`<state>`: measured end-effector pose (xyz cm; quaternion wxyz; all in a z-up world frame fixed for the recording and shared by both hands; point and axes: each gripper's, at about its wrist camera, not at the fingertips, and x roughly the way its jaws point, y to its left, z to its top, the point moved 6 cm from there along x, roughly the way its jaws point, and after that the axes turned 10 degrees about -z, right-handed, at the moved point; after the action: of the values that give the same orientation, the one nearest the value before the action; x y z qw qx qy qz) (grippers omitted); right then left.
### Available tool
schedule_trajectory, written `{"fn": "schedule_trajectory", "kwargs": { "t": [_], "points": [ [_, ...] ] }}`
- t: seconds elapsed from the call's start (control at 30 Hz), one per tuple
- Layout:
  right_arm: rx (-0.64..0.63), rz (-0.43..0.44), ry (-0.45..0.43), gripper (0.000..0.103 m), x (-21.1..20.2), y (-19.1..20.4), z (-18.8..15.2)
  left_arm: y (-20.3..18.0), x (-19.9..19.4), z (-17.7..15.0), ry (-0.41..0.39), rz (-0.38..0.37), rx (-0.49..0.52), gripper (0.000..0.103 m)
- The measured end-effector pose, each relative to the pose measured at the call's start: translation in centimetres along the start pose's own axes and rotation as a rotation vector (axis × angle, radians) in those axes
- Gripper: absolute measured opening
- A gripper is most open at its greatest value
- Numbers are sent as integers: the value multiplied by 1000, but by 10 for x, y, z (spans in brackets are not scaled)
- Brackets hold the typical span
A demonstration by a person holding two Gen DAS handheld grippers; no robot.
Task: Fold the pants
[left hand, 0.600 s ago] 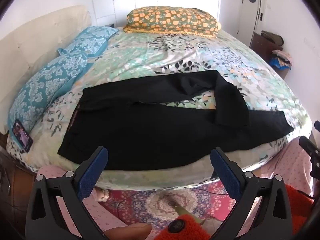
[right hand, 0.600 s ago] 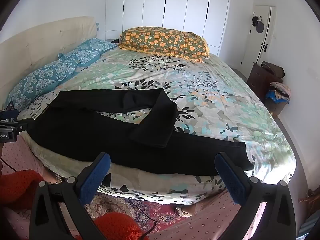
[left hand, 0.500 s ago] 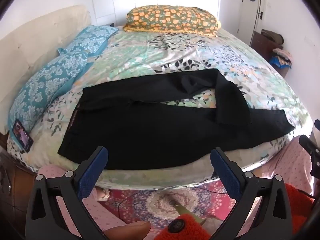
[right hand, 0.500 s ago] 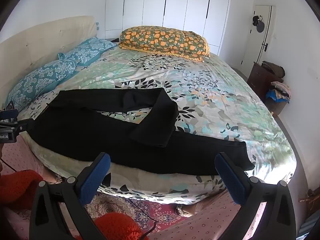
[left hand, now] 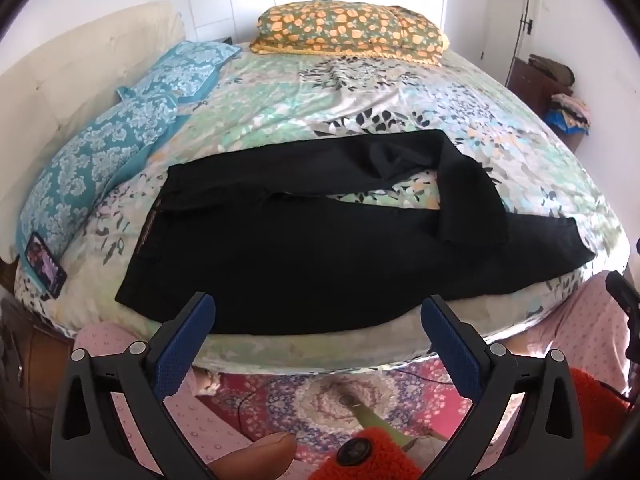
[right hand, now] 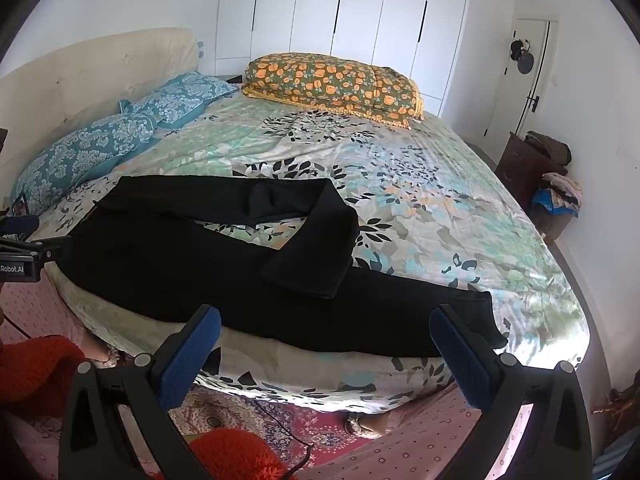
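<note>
Only readable text: "Robot.AI", white on the black body of the left tongs [right hand: 16, 268], first letters cut off.

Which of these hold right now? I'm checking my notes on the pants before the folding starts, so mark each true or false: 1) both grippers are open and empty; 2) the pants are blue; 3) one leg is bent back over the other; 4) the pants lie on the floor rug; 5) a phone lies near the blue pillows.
1) True: the left gripper and the right gripper stand open with nothing between the pads.
2) False: the pants are black.
3) True: the far leg doubles back across the near one.
4) False: they lie on the bed, along its near edge.
5) True: a phone lies by the blue pillows.
</note>
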<state>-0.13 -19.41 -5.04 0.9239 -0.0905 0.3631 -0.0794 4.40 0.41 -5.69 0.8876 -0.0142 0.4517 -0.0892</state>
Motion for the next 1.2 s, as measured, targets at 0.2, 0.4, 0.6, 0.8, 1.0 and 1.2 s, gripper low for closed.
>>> {"fn": "schedule_trajectory", "kwargs": {
  "t": [0.2, 0.4, 0.6, 0.8, 1.0, 1.2],
  "points": [
    [11, -15, 9, 103, -1, -4, 1, 1, -1, 0, 2, 6, -1, 103],
    [33, -34, 10, 103, 2, -7, 4, 6, 3, -3, 15, 27, -17, 103],
    [34, -34, -3, 103, 2, -8, 6, 2, 3, -1, 12, 36, -1, 103],
    [31, 2, 44, 103, 8, -2, 2, 2, 8, -3, 34, 52, 13, 103],
    [44, 4, 52, 103, 8, -2, 2, 2, 8, -3, 36, 59, 21, 103],
    [56, 5, 62, 103, 11, -4, 1, 2, 8, -3, 39, 70, 26, 103]
  ]
}}
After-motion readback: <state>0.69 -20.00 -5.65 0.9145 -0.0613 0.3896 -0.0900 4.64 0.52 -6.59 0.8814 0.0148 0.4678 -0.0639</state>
